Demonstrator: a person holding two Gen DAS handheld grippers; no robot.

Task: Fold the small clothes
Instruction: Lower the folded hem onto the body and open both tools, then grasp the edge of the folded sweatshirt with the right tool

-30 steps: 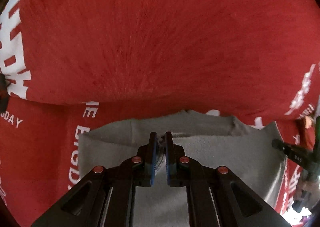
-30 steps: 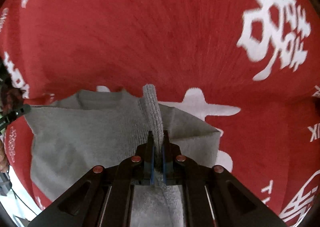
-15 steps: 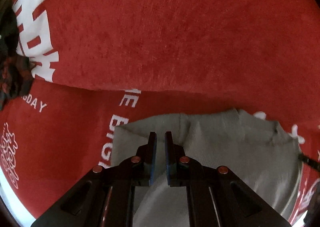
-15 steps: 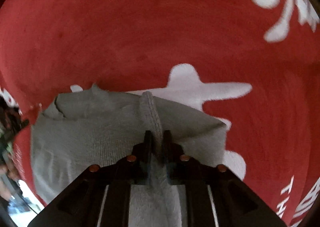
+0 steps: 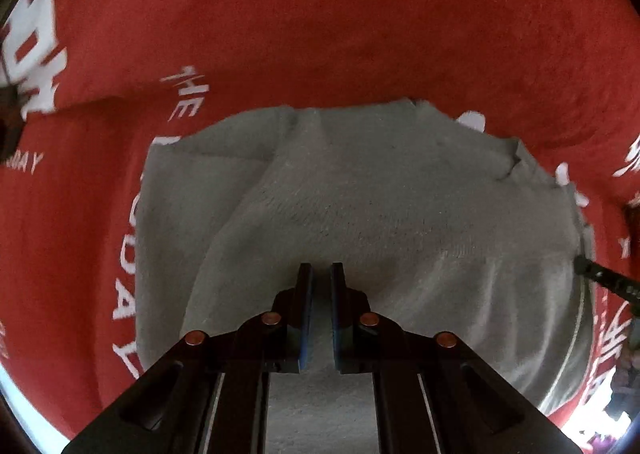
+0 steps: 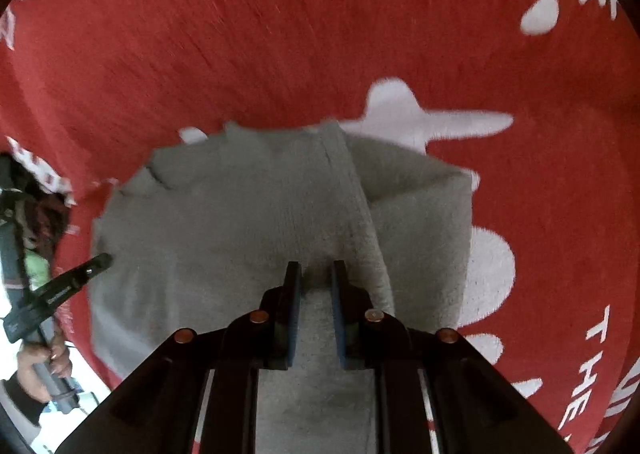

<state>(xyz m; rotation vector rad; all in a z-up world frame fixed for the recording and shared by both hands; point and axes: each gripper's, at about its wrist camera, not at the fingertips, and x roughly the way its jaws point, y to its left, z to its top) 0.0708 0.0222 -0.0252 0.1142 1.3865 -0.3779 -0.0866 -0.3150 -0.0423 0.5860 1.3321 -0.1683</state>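
Note:
A small grey knitted garment [image 5: 380, 194] lies folded on a red cloth with white lettering [image 5: 320, 14]. It also shows in the right wrist view [image 6: 248, 214]. My left gripper [image 5: 321, 268] hovers over the garment's near part with a narrow gap between its blue pads and nothing in them. My right gripper [image 6: 316, 266] is over the garment's right side, jaws slightly apart, with the ribbed edge [image 6: 352, 190] lying free just ahead of them. The left gripper's finger [image 6: 76, 278] shows at the left of the right wrist view.
The red cloth [image 6: 280, 34] covers the whole surface around the garment. The person's hand [image 6: 40, 366] holds the left gripper's handle at the lower left of the right wrist view. A pale edge [image 5: 24, 422] shows at the bottom left.
The right gripper has opened and let go of the ribbed edge. Both grippers have drawn back over the garment, which now fills more of each view and lies flatter.

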